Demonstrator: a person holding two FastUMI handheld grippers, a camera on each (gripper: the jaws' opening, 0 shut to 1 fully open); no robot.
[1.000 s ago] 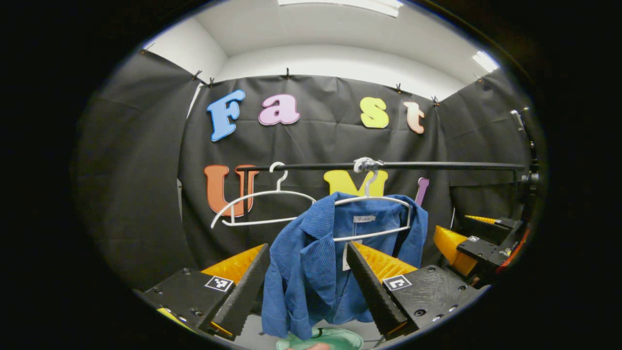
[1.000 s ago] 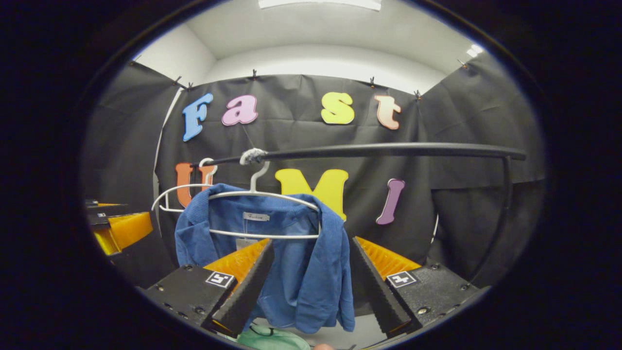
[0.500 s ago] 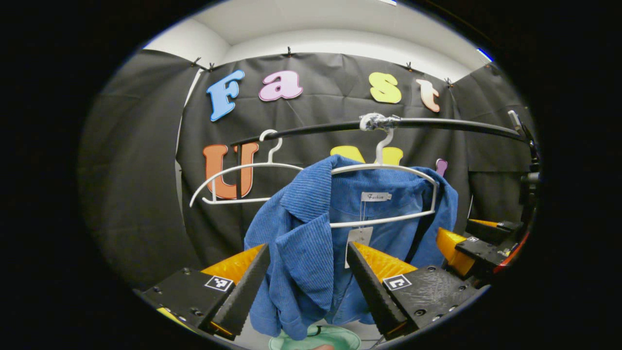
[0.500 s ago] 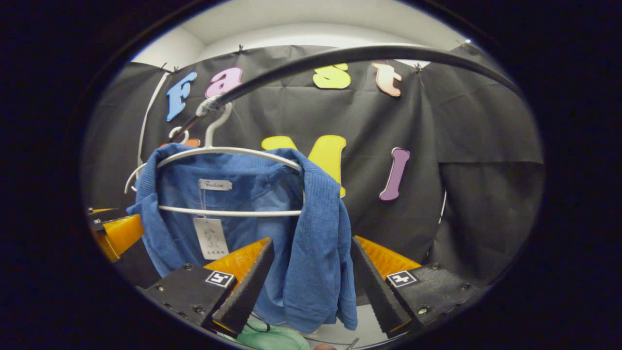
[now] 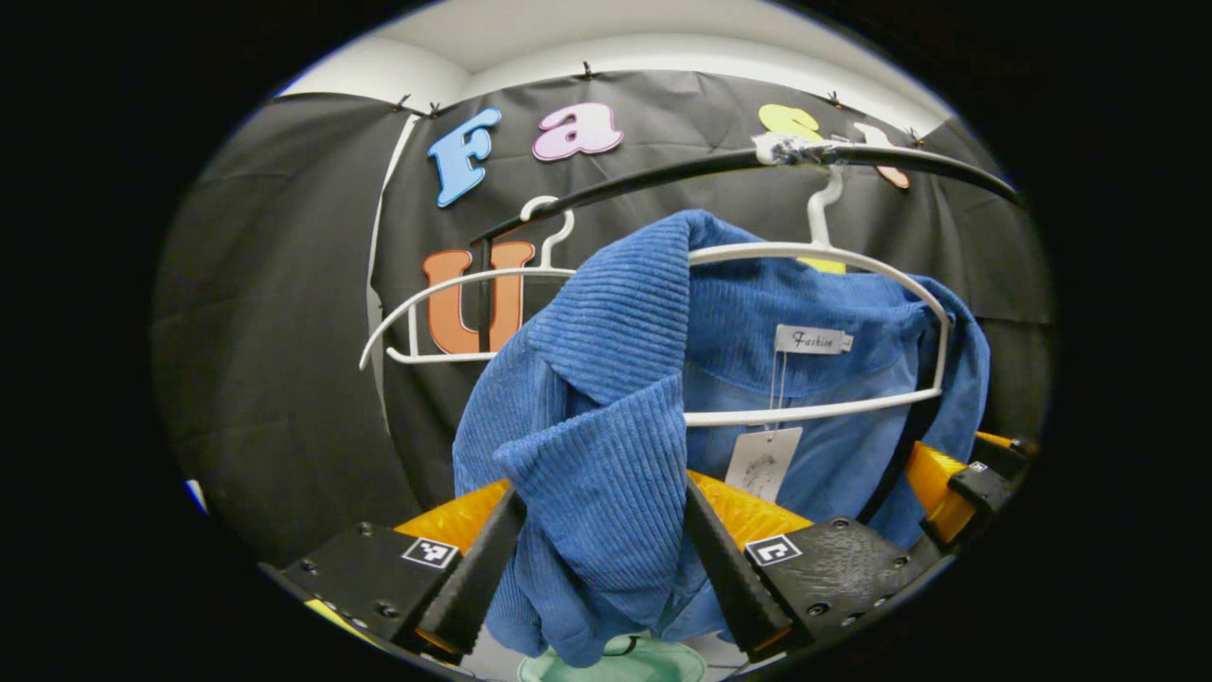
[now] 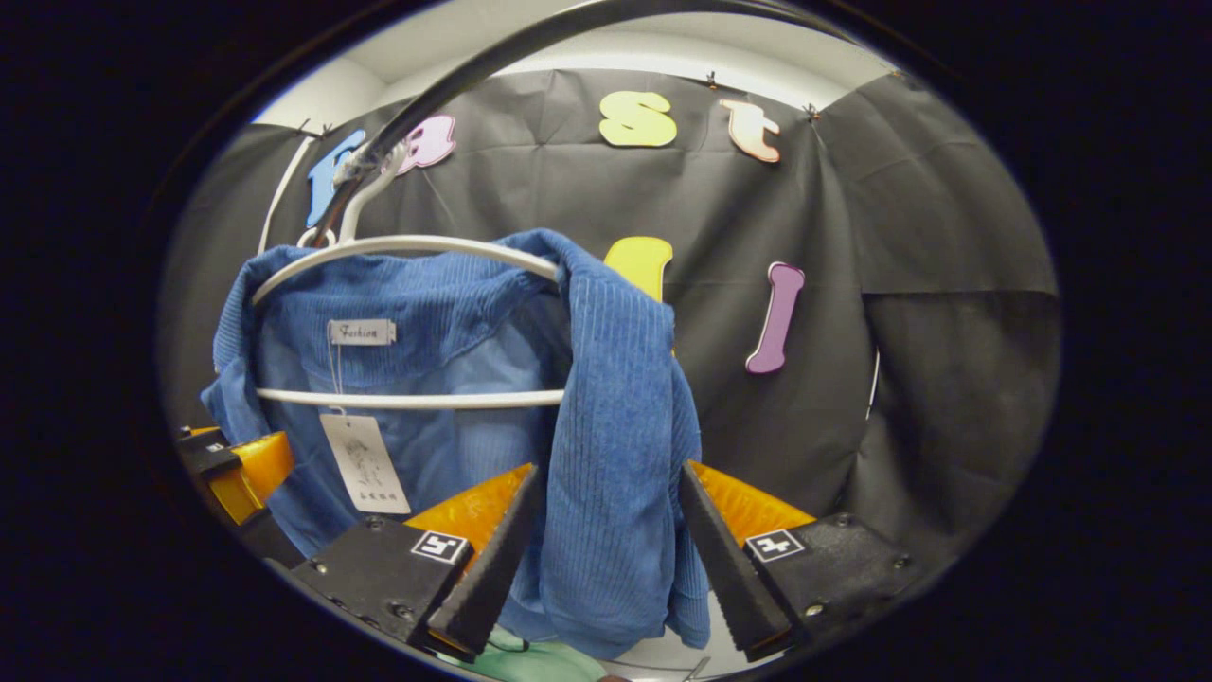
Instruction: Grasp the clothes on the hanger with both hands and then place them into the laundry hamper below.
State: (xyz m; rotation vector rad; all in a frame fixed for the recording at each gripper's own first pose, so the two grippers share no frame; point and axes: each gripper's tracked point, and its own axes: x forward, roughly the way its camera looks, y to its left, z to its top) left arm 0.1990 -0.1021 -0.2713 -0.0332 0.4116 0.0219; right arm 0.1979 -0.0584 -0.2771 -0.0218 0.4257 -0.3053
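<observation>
The blue corduroy jacket (image 5: 606, 417) hangs on its white hanger (image 5: 852, 260) from the rail. We straddle each front edge: left gripper (image 5: 598, 559) and right gripper (image 6: 598, 554) both spread. Next we judge: pinch, lift clear, lower toward the green hamper (image 5: 615, 663).

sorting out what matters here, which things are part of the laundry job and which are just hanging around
Part of the job:
blue jacket
its white hanger
green hamper below
left claw, open
right claw, open

Just there:
empty white hanger
black rail
</observation>
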